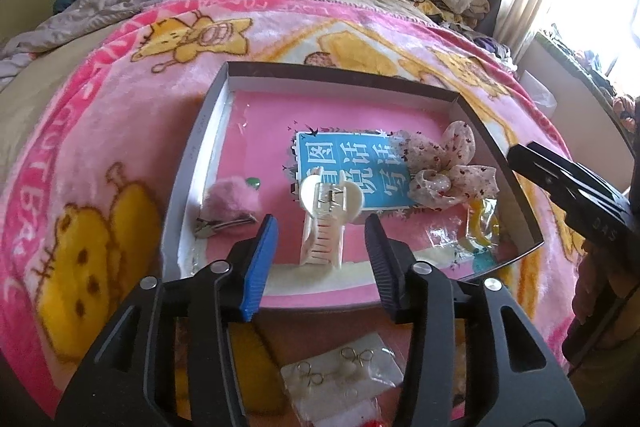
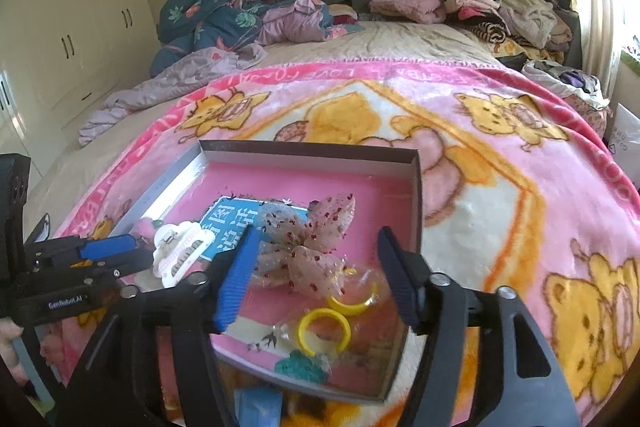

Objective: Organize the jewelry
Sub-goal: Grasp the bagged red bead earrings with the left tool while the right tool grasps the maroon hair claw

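A shallow box (image 1: 208, 123) with a pink floor lies on the pink blanket; its far rim shows in the right wrist view (image 2: 312, 151). In it lie a cream claw clip (image 1: 326, 215), a fluffy pink hair clip (image 1: 230, 201), a floral fabric bow (image 1: 448, 163) and yellow rings in clear wrap (image 2: 332, 319). My left gripper (image 1: 320, 259) is open and empty, straddling the claw clip's near end. My right gripper (image 2: 316, 275) is open and empty, just before the bow (image 2: 308, 243). The claw clip also shows in the right wrist view (image 2: 180, 251).
A clear packet of small gold earrings (image 1: 340, 371) lies on the blanket under the left gripper. A cartoon-print pink blanket (image 2: 520, 163) covers the bed. Piled clothes (image 2: 500, 11) and bedding (image 2: 224, 23) sit at the headboard. Wardrobes (image 2: 72, 27) stand at left.
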Motion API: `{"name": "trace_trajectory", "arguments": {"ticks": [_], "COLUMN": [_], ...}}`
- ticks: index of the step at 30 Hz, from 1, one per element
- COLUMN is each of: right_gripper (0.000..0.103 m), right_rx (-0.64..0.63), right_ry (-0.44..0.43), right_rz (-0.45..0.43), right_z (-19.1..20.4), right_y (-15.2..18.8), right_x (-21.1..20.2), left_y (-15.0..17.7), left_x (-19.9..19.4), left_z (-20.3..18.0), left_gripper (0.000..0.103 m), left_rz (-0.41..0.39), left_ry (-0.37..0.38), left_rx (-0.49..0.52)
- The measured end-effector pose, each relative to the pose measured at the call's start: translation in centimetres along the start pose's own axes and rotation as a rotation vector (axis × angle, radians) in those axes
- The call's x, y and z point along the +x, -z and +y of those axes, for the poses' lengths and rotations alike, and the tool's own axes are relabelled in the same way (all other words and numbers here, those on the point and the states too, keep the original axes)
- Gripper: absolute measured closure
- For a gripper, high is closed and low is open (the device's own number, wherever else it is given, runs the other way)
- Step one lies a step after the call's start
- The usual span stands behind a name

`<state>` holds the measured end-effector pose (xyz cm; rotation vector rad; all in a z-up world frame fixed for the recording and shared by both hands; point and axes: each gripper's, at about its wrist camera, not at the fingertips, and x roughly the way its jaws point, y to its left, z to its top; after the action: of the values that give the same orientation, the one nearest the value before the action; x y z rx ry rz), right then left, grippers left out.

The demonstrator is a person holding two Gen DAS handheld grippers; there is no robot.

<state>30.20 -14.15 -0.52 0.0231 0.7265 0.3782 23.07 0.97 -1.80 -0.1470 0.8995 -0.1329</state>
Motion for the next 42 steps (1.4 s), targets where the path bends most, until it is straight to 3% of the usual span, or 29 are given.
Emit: {"name": "trace_trajectory", "arguments": {"ticks": [10,18,42], "right_gripper": [0.023,0.02,0.018], "right_rx": [0.003,0.001,-0.044], "right_ry": [0.018,0.024,0.012], "right_rz": [-0.049,-0.071,-0.061], "right_z": [-0.1,0.3,2.7], "right_y": [0.8,1.5,5.7], "right_x": [-3.9,-6.4,-11.5], "left_y": [0.7,1.7,6.3], "left_x": [-2.6,-4.6,-8.9], "left_z": [0.2,0.2,1.4], "left_gripper": [0.038,0.025,0.022], "left_rz": [-0.041,-0.069,-0.088], "left_ry": [-0.008,-0.014,-0.024], "left_rx": [-0.014,-0.014,-0.043]}}
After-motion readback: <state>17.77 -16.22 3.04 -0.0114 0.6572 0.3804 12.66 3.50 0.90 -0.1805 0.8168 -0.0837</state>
